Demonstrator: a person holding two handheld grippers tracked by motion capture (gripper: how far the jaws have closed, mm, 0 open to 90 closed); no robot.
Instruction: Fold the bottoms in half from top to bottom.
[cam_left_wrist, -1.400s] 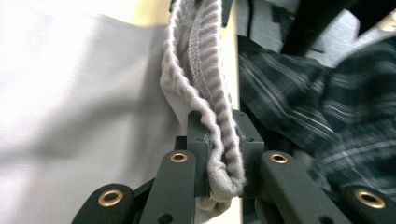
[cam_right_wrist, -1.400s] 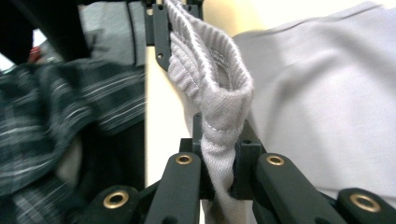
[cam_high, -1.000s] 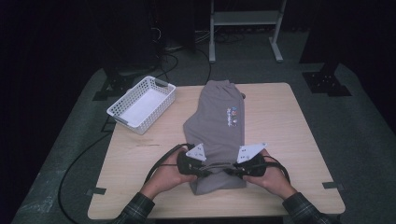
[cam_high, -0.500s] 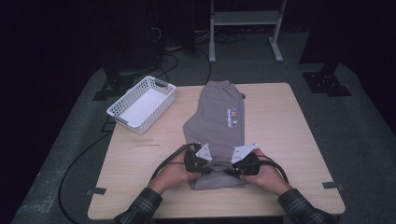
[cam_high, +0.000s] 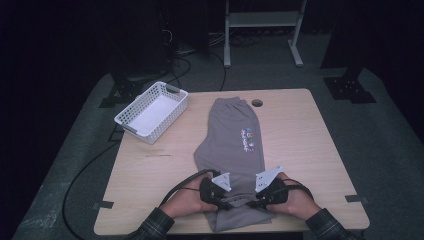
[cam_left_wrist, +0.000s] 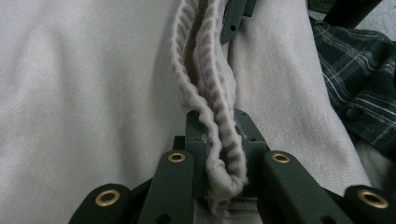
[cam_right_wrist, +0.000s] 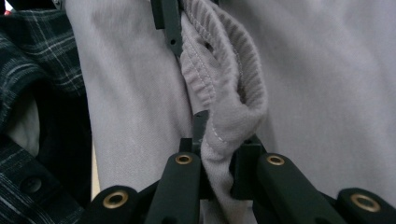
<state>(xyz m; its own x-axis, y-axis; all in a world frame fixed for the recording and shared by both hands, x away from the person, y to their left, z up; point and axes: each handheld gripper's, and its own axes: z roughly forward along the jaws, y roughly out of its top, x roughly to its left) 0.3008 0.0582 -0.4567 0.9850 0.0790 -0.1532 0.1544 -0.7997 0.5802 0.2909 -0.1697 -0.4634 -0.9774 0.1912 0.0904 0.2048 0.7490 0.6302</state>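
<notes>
Grey sweatpants lie lengthwise along middle of wooden surface, one end near far edge, other end at near edge. Small colourful print on one leg. Left tool clenched on ribbed cuff at near end of sweatpants; fabric pinched between black jaws. Right tool likewise clamps ribbed cuff, just beside left tool. Both hands low over near edge, plaid sleeves showing. White mesh basket sits at far left corner, well apart from sweatpants.
</notes>
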